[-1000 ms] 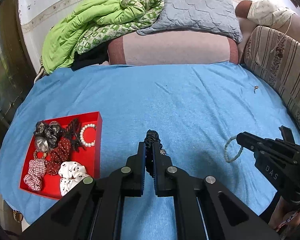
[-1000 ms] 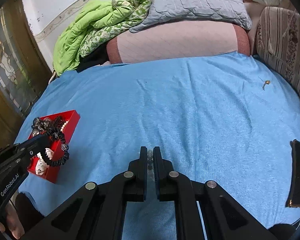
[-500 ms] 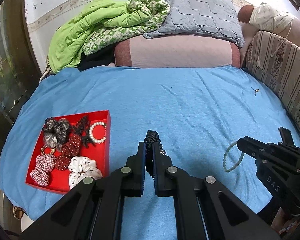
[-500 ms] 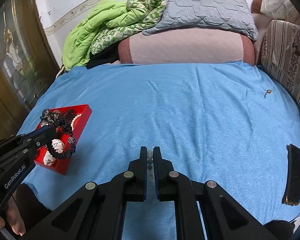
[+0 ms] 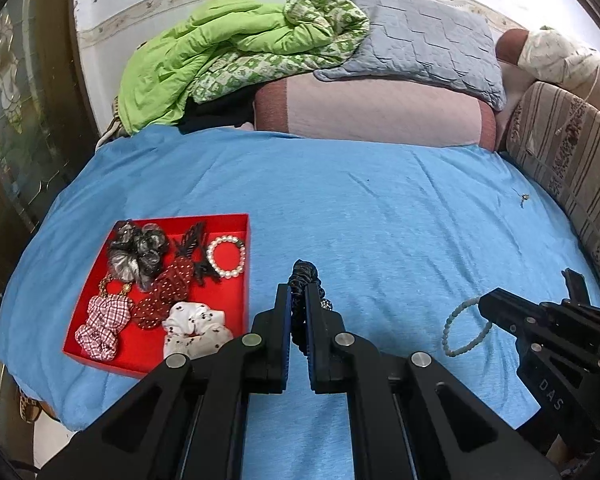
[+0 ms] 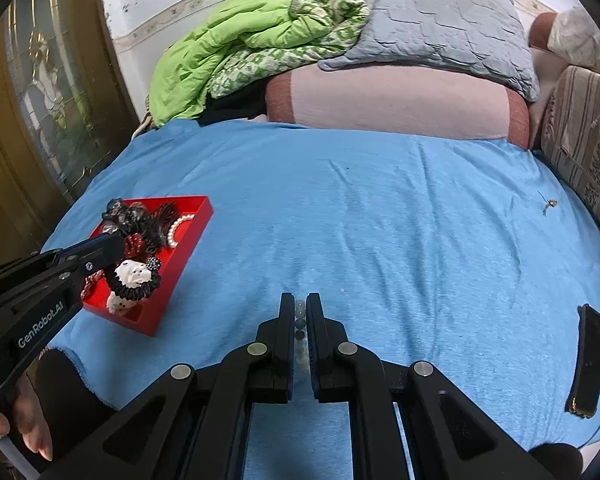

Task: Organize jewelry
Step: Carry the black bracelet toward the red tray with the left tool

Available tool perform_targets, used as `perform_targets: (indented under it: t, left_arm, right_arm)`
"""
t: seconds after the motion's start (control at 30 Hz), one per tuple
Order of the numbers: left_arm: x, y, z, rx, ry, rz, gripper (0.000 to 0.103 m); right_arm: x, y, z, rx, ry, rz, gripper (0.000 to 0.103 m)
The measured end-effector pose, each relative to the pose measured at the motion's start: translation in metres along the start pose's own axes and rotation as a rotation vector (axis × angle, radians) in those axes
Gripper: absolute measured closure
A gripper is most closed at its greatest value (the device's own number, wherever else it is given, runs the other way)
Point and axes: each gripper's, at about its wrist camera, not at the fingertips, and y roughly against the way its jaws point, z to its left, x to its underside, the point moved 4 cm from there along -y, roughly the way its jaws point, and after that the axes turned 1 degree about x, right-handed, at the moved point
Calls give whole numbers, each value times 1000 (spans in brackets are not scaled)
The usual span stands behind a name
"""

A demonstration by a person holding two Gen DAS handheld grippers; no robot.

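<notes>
My left gripper is shut on a black ruffled hair tie with a sparkly bead, held above the blue bedspread just right of a red tray. The tray holds several scrunchies, a black claw clip and a pearl bracelet. My right gripper is shut on a pale bead bracelet. In the left wrist view that bracelet hangs as a loop from the right gripper. In the right wrist view the left gripper dangles the hair tie over the tray.
A dark phone lies near the bed's right edge. A small earring rests on the sheet farther back. Pillows and a green quilt pile at the headboard. A striped cushion lines the right side, a glazed door the left.
Both grippers have moved left toward the red tray with their items still held. The tray now sits nearer the middle of both views.
</notes>
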Motion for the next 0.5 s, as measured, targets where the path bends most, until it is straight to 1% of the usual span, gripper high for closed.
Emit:
perform_targets:
  t: [0.5]
  left_arm:
    - [8,-4,33,-33,51,17,97]
  right_arm:
    - [0,-6,24,-32,44,26,96]
